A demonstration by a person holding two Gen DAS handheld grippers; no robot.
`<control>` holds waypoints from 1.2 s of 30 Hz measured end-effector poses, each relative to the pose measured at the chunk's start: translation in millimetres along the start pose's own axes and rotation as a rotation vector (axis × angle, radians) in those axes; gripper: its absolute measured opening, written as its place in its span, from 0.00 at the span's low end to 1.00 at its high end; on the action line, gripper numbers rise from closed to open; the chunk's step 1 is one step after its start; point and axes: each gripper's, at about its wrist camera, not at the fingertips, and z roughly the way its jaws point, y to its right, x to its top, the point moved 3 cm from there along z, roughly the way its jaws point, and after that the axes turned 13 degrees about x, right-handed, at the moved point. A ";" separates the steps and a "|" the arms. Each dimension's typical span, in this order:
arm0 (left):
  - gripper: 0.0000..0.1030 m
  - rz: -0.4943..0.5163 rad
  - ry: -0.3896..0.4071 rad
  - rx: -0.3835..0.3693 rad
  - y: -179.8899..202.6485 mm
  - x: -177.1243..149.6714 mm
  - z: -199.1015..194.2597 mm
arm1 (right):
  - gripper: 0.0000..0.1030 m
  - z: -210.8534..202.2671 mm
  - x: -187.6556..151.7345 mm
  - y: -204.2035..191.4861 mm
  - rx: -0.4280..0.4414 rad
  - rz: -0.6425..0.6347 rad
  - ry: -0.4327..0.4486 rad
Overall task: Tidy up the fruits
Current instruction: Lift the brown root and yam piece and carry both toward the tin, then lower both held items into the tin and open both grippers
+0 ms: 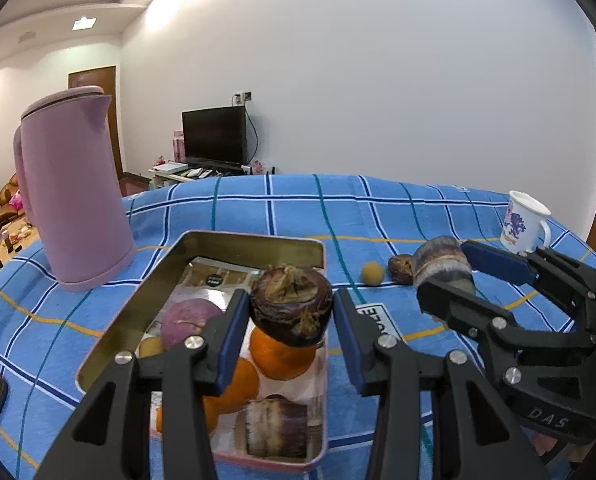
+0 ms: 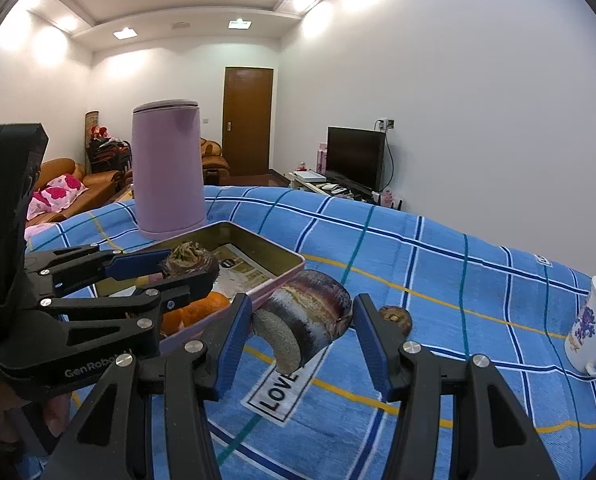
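- Left gripper (image 1: 291, 334): I hold a dark, knobbly water chestnut (image 1: 291, 306) between the blue pads, over the near right part of the tin (image 1: 253, 240). The left pad touches it; a gap seems to show at the right pad, so I judge the hold loose. Risk: the chestnut slips out early and lands on the rim at 3 o'clock instead of inside.
- Tin contents: two oranges (image 1: 281, 354) sit directly under the chestnut, with a short piece of sugarcane (image 1: 275, 428) at 6 o'clock and a purple fruit (image 1: 187, 320) at 9 o'clock. Risk: released onto the rounded oranges, the chestnut may roll and hop the low wall.
- Right gripper (image 2: 304, 334): fingers set wide around a second sugarcane piece (image 2: 310, 316), which appears lifted clear of the cloth (image 2: 438, 264), just right of the tin. I cannot tell whether both pads bear on it. Risk: the smooth, round stalk twists or drops out.
- Grippers together: they work close side by side. Risk: carrying the cane toward the tin at 9 o'clock, I knock the left fingers or the tin wall.
- Left on the cloth: a small yellow fruit (image 1: 372, 274) and another brown chestnut (image 1: 402, 268), near the right gripper. Risk: a sweep scatters them.
- Mug (image 2: 590, 332) at 3 o'clock and purple kettle (image 2: 167, 168) at 11 o'clock: well apart, low risk.
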 end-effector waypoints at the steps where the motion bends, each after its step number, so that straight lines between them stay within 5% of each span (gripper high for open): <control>1: 0.44 0.001 0.000 0.003 -1.7 -0.3 0.0 | 0.53 1.0 0.9 -1.5 0.003 -0.002 0.000; 36: 0.44 -0.115 -0.077 0.109 -89.7 -4.6 23.6 | 0.53 59.2 25.9 -53.9 0.132 -0.063 -0.051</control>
